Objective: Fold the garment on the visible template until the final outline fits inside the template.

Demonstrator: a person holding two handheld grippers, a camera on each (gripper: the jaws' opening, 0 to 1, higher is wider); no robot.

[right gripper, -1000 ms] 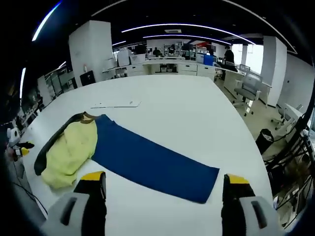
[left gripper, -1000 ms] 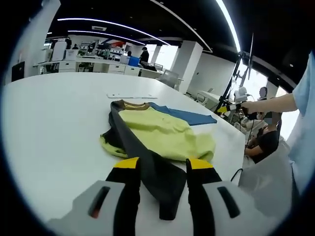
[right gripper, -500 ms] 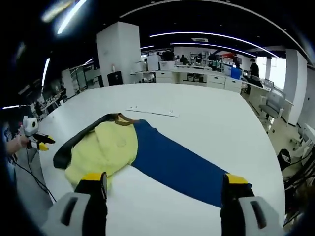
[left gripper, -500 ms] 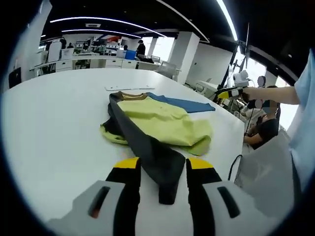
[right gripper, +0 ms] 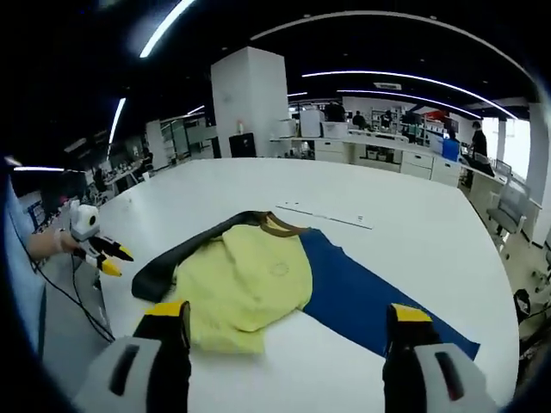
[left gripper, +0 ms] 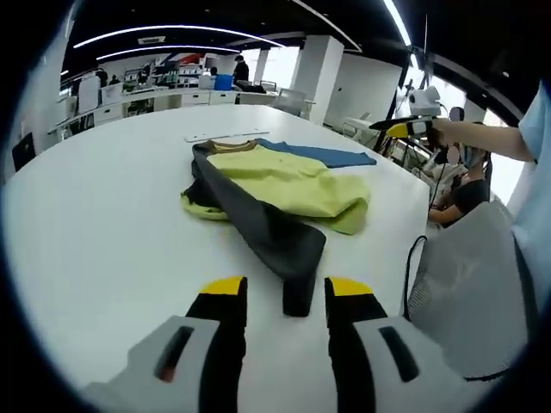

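Garment (left gripper: 293,185): yellow-green top with a brown collar and a dark sleeve (left gripper: 263,232), lying crumpled on the white tabletop (left gripper: 95,224). It partly covers one end of the blue template (left gripper: 323,156), a long flat blue sheet.

Left gripper view: the left tool (left gripper: 284,297) hangs just above the tabletop with its yellow-tipped jaws spread and nothing between them. The dark sleeve's free end lies on the surface just ahead of the tips, apart from them. The template appears as a narrow blue strip past the garment. Toward the tabletop's far edge, the right tool (left gripper: 405,127) is held up in a person's hand (left gripper: 448,133), off the tabletop; whether its jaws are parted cannot be told here. A grey bag-like cover (left gripper: 469,284) and a cable (left gripper: 411,271) hang beside the near edge.

Right gripper view: the right tool (right gripper: 284,314) has its jaws spread wide, holding nothing, above the garment and template. The template's full blue length runs away from the garment toward the tabletop's edge. The left tool (right gripper: 102,254) sits beyond the edge, held in a hand.

Surface: plain white, rounded edge, with a thin white strip (right gripper: 323,216) past the collar.

Room: open office with desks, white pillars, ceiling light strips and chairs.
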